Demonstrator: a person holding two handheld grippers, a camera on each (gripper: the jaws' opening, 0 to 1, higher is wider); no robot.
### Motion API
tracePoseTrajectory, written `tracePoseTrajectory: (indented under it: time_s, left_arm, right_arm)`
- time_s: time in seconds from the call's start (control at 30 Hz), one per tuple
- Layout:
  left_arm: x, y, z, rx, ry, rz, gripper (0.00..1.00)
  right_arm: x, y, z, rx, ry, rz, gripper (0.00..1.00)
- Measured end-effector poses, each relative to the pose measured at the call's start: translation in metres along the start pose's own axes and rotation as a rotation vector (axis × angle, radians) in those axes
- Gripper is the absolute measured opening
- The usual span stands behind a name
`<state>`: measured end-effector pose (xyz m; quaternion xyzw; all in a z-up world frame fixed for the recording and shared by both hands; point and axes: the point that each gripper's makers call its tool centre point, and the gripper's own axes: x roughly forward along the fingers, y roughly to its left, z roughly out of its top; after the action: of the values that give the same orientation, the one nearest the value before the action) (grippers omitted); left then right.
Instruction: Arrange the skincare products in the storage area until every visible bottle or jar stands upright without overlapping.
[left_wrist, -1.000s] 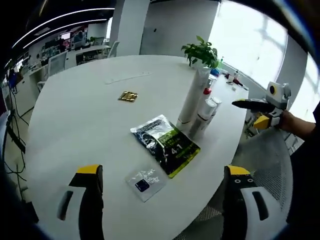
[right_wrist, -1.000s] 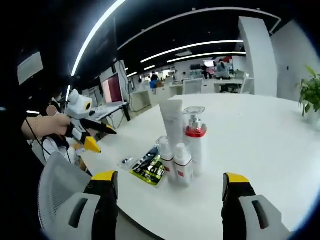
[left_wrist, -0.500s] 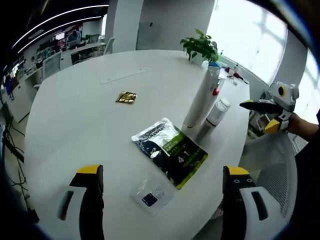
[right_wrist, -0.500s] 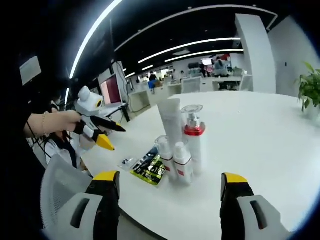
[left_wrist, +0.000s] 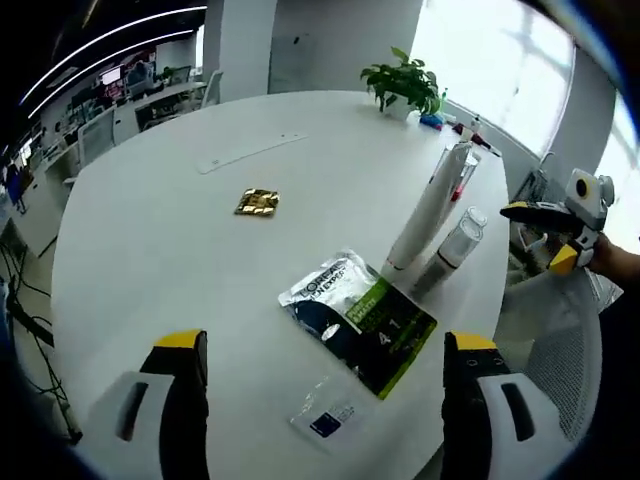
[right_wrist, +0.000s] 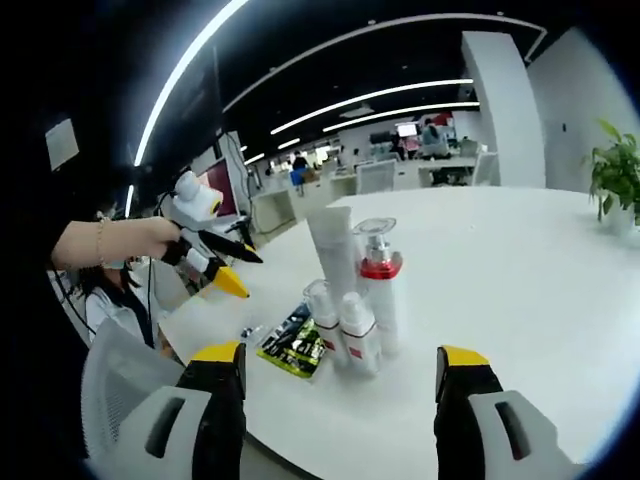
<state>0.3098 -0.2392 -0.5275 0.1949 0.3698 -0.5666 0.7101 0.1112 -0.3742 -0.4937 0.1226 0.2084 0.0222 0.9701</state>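
Four skincare containers stand upright in a tight cluster near the table's edge: a tall white tube (right_wrist: 330, 250), a pump bottle with a red collar (right_wrist: 378, 285) and two small white bottles (right_wrist: 322, 320) (right_wrist: 358, 332). In the left gripper view the tube (left_wrist: 425, 215) leans with the lens, with a small bottle (left_wrist: 460, 238) beside it. A green and black sachet (left_wrist: 360, 310) lies flat next to them. My left gripper (left_wrist: 325, 400) is open and empty over the table's near side. My right gripper (right_wrist: 340, 400) is open and empty, short of the cluster.
A small clear sachet (left_wrist: 325, 420) and a gold packet (left_wrist: 258, 202) lie on the white round table (left_wrist: 180, 260). A potted plant (left_wrist: 405, 88) stands at the far edge. A mesh chair (right_wrist: 120, 380) sits by the table. A hand holds the left gripper (right_wrist: 210, 250) above the table's edge.
The left gripper has risen and moved in over the table's edge, so its view has shifted. The bottles and sachets have stayed put. Both grippers remain open.
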Motion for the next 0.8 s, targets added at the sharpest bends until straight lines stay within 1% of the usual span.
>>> tracePoseTrajectory:
  time_s: [0.07, 0.13, 0.3, 0.53, 0.6, 0.73, 0.8]
  left_arm:
    - [0.001, -0.001, 0.002, 0.003, 0.005, 0.002, 0.93]
    - [0.006, 0.004, 0.008, 0.008, 0.009, 0.005, 0.93]
    - [0.008, 0.006, 0.012, 0.012, 0.016, 0.005, 0.93]
    - [0.017, 0.018, 0.019, 0.019, 0.045, 0.017, 0.91]
    - [0.018, 0.015, 0.020, 0.016, 0.056, 0.014, 0.91]
    - [0.023, 0.016, 0.021, 0.028, 0.074, 0.016, 0.91]
    - [0.029, 0.021, 0.026, 0.029, 0.083, 0.015, 0.91]
  right_arm:
    - [0.000, 0.001, 0.002, 0.003, -0.009, 0.003, 0.79]
    - [0.000, 0.002, 0.001, 0.001, -0.002, 0.009, 0.79]
    - [0.001, 0.004, -0.001, -0.004, 0.013, 0.015, 0.78]
    - [0.001, 0.007, -0.001, 0.005, 0.017, 0.034, 0.78]
    - [0.002, 0.007, -0.001, 0.004, 0.017, 0.035, 0.78]
    - [0.002, 0.007, -0.002, 0.008, 0.024, 0.036, 0.78]
    - [0.002, 0.008, -0.002, 0.010, 0.027, 0.036, 0.78]
